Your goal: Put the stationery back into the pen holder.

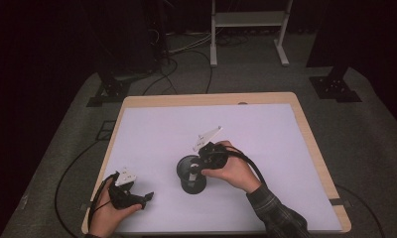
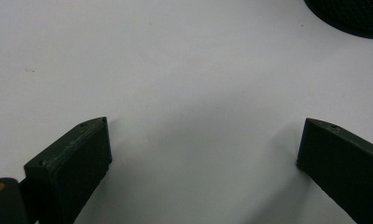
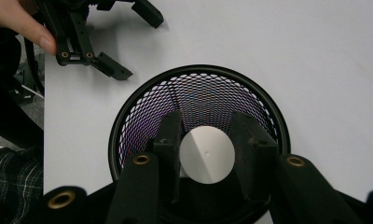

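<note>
High view: the right hand [image 1: 233, 171] tips the right gripper [image 1: 194, 171] down over a black mesh cup [image 1: 191, 181] at mid-table; the left gripper [image 1: 137, 198] rests near the table's [image 1: 266, 124] front left corner.
Left gripper view: jaws spread wide, empty, over bare white surface.
Right gripper view: jaws clamp a white cylinder [image 3: 207, 155] inside the cup

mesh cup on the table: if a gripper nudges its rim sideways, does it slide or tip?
Probably light: the mesh cup has see-through perforated walls. It stands taller than wide in the high view, so a rim-level push likely tips it. Once on its side, the round wall would probably let it roll on the smooth table.
</note>
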Available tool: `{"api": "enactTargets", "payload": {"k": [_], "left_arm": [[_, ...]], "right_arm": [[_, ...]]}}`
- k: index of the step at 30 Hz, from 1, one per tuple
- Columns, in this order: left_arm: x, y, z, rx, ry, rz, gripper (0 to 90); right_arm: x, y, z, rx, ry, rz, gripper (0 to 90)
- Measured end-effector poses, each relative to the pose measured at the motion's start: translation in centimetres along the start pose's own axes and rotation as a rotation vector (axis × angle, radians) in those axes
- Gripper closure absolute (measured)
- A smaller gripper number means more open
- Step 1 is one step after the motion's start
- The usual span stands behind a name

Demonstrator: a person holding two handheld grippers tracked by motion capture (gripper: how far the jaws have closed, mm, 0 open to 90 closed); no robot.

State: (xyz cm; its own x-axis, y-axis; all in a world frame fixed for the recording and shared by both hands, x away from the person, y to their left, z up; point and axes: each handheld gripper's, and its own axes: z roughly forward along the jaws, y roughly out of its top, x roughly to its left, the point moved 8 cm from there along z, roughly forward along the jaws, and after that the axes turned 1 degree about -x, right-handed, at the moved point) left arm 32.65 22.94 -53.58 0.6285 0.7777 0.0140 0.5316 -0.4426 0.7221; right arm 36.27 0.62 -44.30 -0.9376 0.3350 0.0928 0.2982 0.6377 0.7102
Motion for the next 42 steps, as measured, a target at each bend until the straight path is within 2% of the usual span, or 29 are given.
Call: {"api": "enactTargets", "payload": {"k": [13, 17, 20, 24, 26, 34, 42], "left_arm": [[0.0, 0.0, 0.0, 0.001, 0.000, 0.001, 2.1], [0.0, 0.0, 0.0, 0.000, 0.001, 0.002, 2.1], [0.0, 0.0, 0.0, 0.003, 0.000, 0.003, 2.1], [0.0, 0.0, 0.0, 0.003, 0.000, 0.001, 2.1], [0.0, 0.0, 0.0, 0.003, 0.000, 0.002, 2.1], [0.0, 0.0, 0.0, 0.001, 0.001, 0.002, 2.1], [0.0, 0.0, 0.0, 0.001, 0.002, 0.004, 2.1]], "right_arm": [[0.1, 0.2, -0.8, -0.030, 0.000, 0.000, 56.9], [0.3, 0.3, -1.1, -0.036, 0.004, -0.004, 49.0], [0.5, 0.5, -1.5, -0.057, 0.000, -0.012, 39.0], [0.4, 0.6, -2.3, -0.084, -0.029, -0.002, 28.1], [0.1, 0.4, -2.7, -0.091, -0.048, -0.005, 25.6], [-1.1, -1.3, -4.1, -0.088, -0.087, 0.035, 23.0], [-1.5, -3.2, -5.5, -0.092, -0.114, 0.051, 19.4]]}}
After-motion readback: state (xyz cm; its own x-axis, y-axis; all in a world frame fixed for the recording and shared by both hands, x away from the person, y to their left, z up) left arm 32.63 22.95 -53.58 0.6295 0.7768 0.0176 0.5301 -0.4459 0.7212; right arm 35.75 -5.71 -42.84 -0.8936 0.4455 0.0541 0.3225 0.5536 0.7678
